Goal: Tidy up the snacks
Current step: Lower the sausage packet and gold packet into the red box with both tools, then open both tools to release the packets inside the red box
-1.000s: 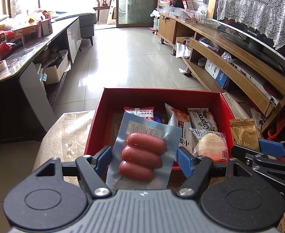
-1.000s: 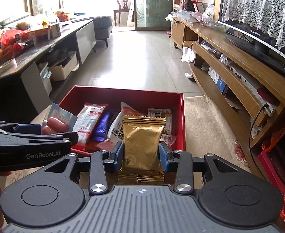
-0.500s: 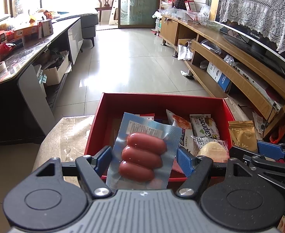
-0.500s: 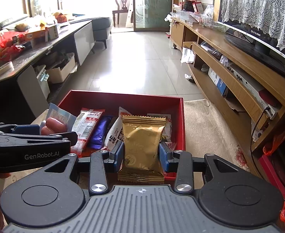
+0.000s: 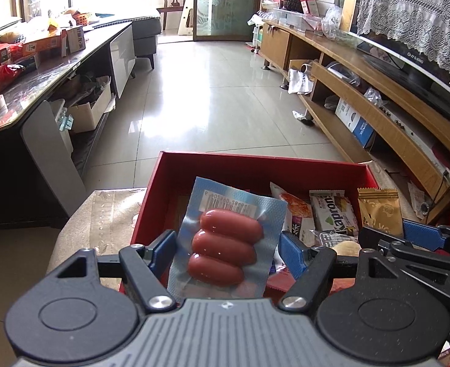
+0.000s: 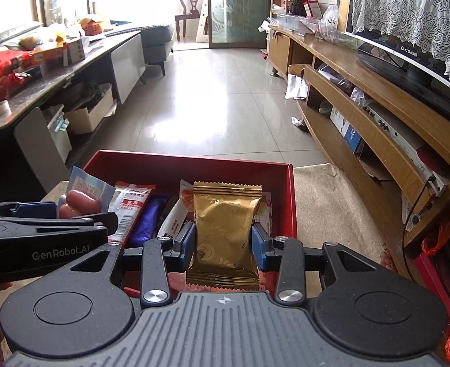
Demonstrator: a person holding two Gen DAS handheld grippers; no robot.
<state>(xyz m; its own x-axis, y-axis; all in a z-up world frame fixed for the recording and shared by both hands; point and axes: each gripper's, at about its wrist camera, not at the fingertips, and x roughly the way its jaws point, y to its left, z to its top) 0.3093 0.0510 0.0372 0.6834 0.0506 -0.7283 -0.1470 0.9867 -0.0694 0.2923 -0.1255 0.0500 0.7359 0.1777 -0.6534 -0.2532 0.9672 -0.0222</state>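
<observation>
Nearest the lens, the left tool [image 5: 226,252] is gripping a vacuum-sealed sausage pack [image 5: 225,241] between its blue pads, the three sausages stacked one above another and the barcoded top edge tilting over the box. Beside it, the right tool [image 6: 223,241] is clamping a gold foil snack packet [image 6: 225,232] upright at its lower half. Compared with a second ago, both tools are sitting a little higher and farther back: the red box [image 5: 255,165] is appearing lower and smaller in each view, and more of the near rim is showing beneath the held items. That suggests both snacks are being carried out of the box rather than pressed into it, though whether they are being lifted clear or only repositioned is hard to judge from these views. Inside the box, a red-and-white sachet [image 6: 131,211], a purple bar [image 6: 150,218] and a green-lettered wafer pack [image 5: 335,214] are lying loosely overlapped, so sorting is looking far from finished. The box is resting on a beige cloth-covered surface [image 6: 326,202], with the glossy tiled floor [image 6: 219,104] stretching away beyond.
</observation>
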